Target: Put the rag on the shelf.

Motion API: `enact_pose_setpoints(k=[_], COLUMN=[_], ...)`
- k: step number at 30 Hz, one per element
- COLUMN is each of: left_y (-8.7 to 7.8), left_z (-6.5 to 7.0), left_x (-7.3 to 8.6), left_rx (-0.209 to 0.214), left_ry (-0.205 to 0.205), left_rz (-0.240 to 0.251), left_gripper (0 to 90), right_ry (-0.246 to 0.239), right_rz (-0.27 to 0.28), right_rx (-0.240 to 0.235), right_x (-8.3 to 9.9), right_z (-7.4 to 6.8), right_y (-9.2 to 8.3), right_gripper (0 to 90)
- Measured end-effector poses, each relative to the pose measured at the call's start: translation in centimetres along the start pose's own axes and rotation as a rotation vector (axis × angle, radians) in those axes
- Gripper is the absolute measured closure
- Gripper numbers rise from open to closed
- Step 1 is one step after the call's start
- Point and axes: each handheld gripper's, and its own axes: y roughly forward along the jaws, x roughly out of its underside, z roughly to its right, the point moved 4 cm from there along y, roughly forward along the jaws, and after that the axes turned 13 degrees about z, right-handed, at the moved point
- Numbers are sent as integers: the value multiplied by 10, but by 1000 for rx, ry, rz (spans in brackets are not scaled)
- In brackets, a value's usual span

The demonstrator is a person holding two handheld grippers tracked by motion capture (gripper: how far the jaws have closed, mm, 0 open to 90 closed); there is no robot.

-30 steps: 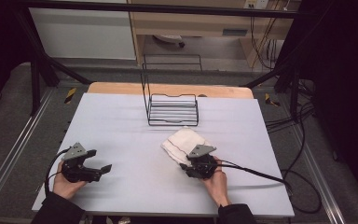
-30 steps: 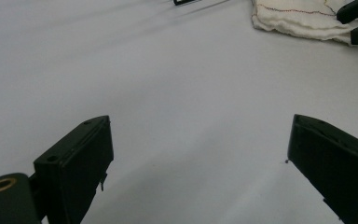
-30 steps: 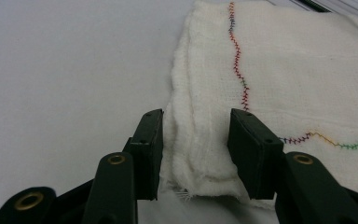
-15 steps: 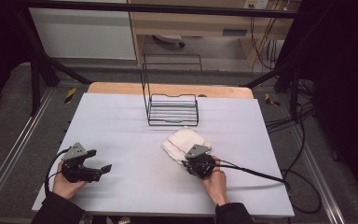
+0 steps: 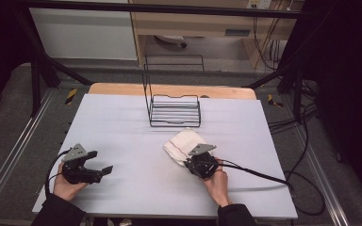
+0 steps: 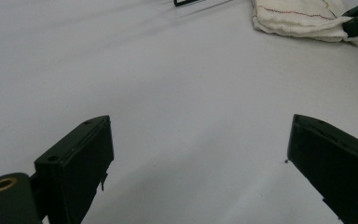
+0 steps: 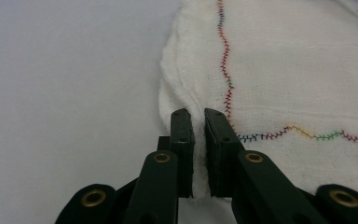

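Note:
A folded white cloth (image 5: pixel 181 140) with coloured zigzag stitching (image 7: pixel 284 70) lies on the table right of centre. My right gripper (image 5: pixel 192 162) sits at its near edge. In the right gripper view its jaws (image 7: pixel 198 116) pinch a raised fold of the cloth's edge between them; they have just been closing on it. My left gripper (image 5: pixel 104 170) rests at the front left of the table, far from the cloth. Its jaws (image 6: pixel 198 140) stand wide open over bare table, with the cloth (image 6: pixel 298 18) far ahead.
A black wire rack (image 5: pixel 174 110) stands at the back middle of the grey table (image 5: pixel 122 132), just beyond the cloth. The right gripper's cable (image 5: pixel 264 175) trails off to the right across the table. Dark cables hang past the right edge.

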Motion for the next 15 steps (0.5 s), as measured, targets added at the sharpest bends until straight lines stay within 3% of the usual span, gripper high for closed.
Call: enact_pose_setpoints(k=[4, 8, 12, 14, 15], left_y=[0, 0, 0, 0, 0], left_z=[1, 1, 0, 0, 1], left_x=[0, 0, 0, 0, 0], left_rx=[0, 0, -1, 0, 0], left_ry=[0, 0, 1, 0, 0], left_rz=[4, 3, 5, 3, 4], left_gripper=[70, 70, 70, 70, 70], right_ry=[15, 15, 0, 1, 5], right_rz=[-2, 2, 42, 78, 89], right_rx=[-36, -42, -55, -39, -25], right_x=[-1, -2, -9, -15, -17], right_z=[-10, -14, -11, -3, 4], right_y=[0, 1, -5, -11, -15], right_gripper=[825, 794, 652, 504, 501])
